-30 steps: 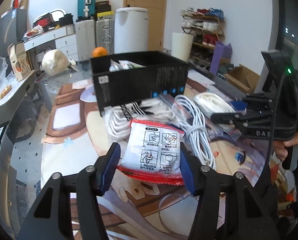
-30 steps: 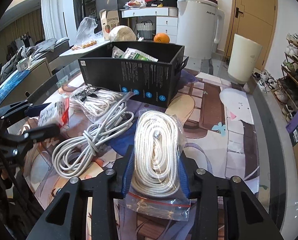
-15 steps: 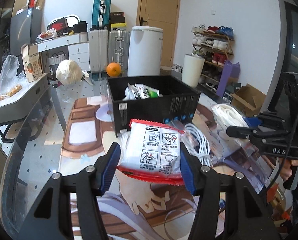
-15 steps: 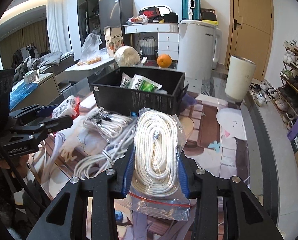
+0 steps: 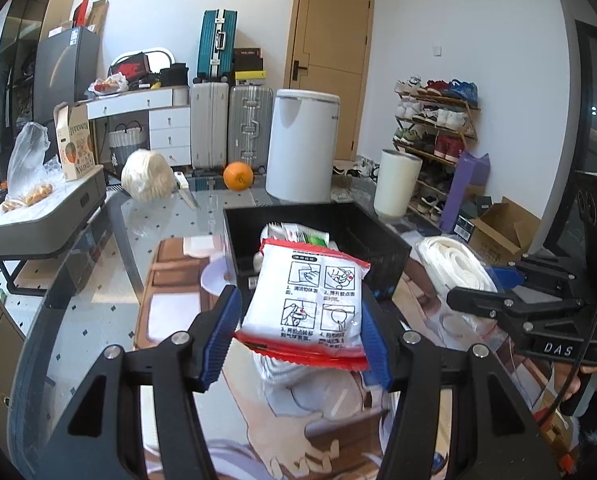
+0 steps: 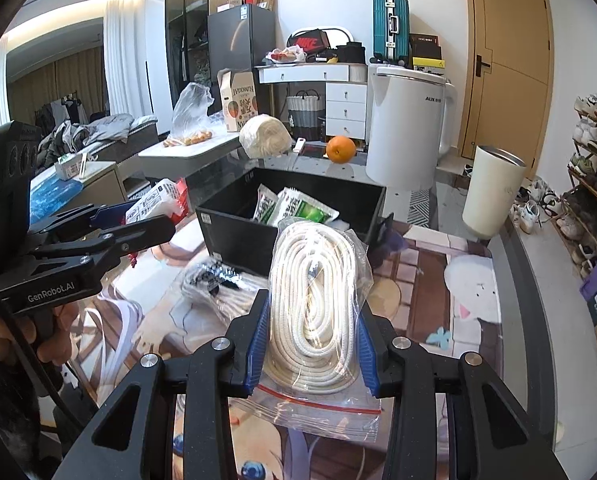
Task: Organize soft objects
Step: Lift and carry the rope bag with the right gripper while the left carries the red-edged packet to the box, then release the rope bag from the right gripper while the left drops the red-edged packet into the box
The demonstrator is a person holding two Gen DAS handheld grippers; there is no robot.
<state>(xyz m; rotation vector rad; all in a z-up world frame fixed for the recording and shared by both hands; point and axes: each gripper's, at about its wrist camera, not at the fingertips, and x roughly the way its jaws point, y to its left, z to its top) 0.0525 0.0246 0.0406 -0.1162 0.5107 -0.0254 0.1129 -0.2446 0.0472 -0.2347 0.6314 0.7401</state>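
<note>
- left gripper [image 5: 298, 332]: matte black plastic frame with triangular cut-outs in its arms, silver round screws at the joints.
- its fingers [image 5: 218, 340]: ribbed blue pads on black backing.
- seen from the right wrist view, the left gripper's side carries white "genrobot.ai" lettering, a black box on top, and a black cable running down beside it.
- right gripper [image 6: 312, 344]: same black frame, silver screws, blue ribbed pads.
- from the left wrist view, its side shows white "das" letters, small silver screws, a thin black cable.
- left hand [image 6: 26, 336]: bare skin, fingers around a black handle.
- right hand [image 5: 590, 376]: bare skin, partly hidden.
</note>
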